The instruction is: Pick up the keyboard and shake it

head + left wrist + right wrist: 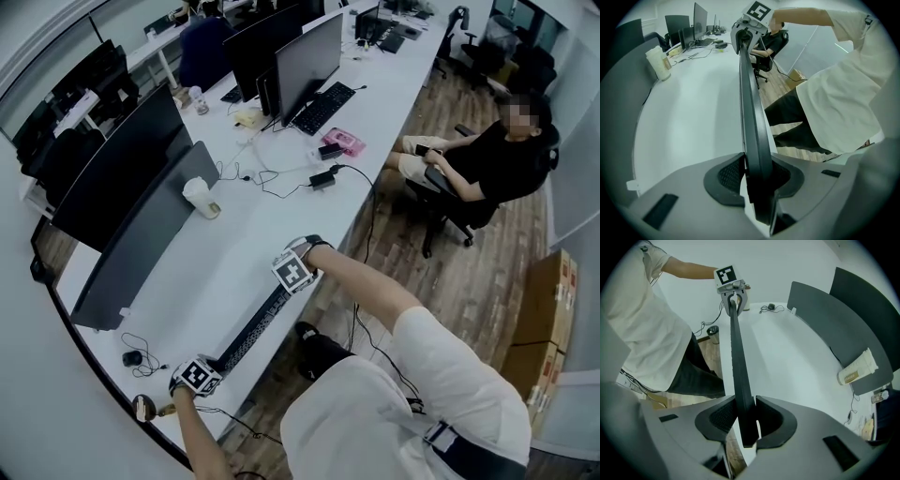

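Both jaws, seemingly clamping keyboard (253, 329) ends

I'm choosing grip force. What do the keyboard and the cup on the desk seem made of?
Keyboard: probably hard plastic, matte black; a thin, straight slab with a dull sheen.
Cup: likely paper, pale and matte, with a brownish printed band.

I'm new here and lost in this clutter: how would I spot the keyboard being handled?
Follow the white desk to its near end, beside the grey divider. The black keyboard runs along the front edge. Only its ends are clamped, by the left gripper and right gripper; the other keyboard sits free before a monitor.
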### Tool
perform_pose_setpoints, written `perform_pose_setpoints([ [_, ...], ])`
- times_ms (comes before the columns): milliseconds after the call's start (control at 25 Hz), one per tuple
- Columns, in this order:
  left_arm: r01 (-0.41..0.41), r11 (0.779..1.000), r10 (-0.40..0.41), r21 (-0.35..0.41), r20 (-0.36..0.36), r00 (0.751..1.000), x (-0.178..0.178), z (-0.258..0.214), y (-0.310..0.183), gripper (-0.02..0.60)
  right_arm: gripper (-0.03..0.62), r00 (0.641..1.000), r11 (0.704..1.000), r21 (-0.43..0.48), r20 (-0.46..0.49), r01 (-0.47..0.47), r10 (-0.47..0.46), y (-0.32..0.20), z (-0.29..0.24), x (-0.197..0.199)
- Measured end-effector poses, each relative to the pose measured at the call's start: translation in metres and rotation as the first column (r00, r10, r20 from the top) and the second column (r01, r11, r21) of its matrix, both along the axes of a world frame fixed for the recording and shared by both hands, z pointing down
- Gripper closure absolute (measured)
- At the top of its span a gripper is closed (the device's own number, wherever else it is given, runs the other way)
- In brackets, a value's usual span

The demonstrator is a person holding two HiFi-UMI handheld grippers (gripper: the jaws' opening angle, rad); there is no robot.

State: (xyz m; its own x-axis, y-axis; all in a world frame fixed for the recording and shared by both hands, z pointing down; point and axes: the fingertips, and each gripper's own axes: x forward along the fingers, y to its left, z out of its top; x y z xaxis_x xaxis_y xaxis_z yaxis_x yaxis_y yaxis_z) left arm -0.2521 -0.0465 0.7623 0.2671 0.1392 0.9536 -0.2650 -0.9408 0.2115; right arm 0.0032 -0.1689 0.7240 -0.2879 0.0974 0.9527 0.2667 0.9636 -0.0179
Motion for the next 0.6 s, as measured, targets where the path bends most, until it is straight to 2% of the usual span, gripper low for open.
perform_pose_setpoints([
  [120, -0.018, 0.998, 0.014, 0.055, 0.064, 0.998, -0.007, 0.012, -0.002, 0.471, 0.470, 0.999, 0.997, 0.073, 0.020, 0.024, -0.025, 0.003, -0.001, -0.001],
  [200, -0.021, 0.993, 0.007, 0.119, 0.116, 0.993, -0.013, 0.018, -0.009, 0.472, 0.470, 0.999, 0.987, 0.161, 0.040, 0.013, -0.020, -0.004, -0.006, -0.002],
  [280, -0.018, 0.974, -0.022, 0.225, 0.175, 0.984, -0.021, 0.015, -0.026, 0.474, 0.470, 0.999, 0.962, 0.273, 0.051, 0.001, -0.015, -0.017, -0.016, -0.005],
  [320, -0.007, 0.957, -0.050, 0.289, 0.188, 0.981, -0.024, 0.010, -0.038, 0.474, 0.470, 0.998, 0.943, 0.332, 0.055, -0.006, -0.013, -0.025, -0.023, -0.006],
  [360, 0.018, 0.933, -0.091, 0.359, 0.188, 0.978, -0.027, 0.003, -0.049, 0.474, 0.470, 0.998, 0.921, 0.390, 0.058, -0.012, -0.011, -0.032, -0.032, -0.007],
  [400, 0.050, 0.900, -0.140, 0.432, 0.177, 0.974, -0.029, -0.007, -0.059, 0.476, 0.470, 0.998, 0.896, 0.444, 0.060, -0.019, -0.009, -0.037, -0.041, -0.006],
  [480, 0.087, 0.815, -0.214, 0.573, 0.158, 0.964, -0.031, -0.031, -0.076, 0.476, 0.470, 0.998, 0.842, 0.539, 0.057, -0.029, -0.002, -0.046, -0.062, -0.007],
  [600, 0.085, 0.702, -0.269, 0.707, 0.152, 0.951, -0.037, -0.057, -0.095, 0.476, 0.470, 1.000, 0.739, 0.674, 0.011, 0.003, -0.015, -0.058, -0.099, -0.013],
])
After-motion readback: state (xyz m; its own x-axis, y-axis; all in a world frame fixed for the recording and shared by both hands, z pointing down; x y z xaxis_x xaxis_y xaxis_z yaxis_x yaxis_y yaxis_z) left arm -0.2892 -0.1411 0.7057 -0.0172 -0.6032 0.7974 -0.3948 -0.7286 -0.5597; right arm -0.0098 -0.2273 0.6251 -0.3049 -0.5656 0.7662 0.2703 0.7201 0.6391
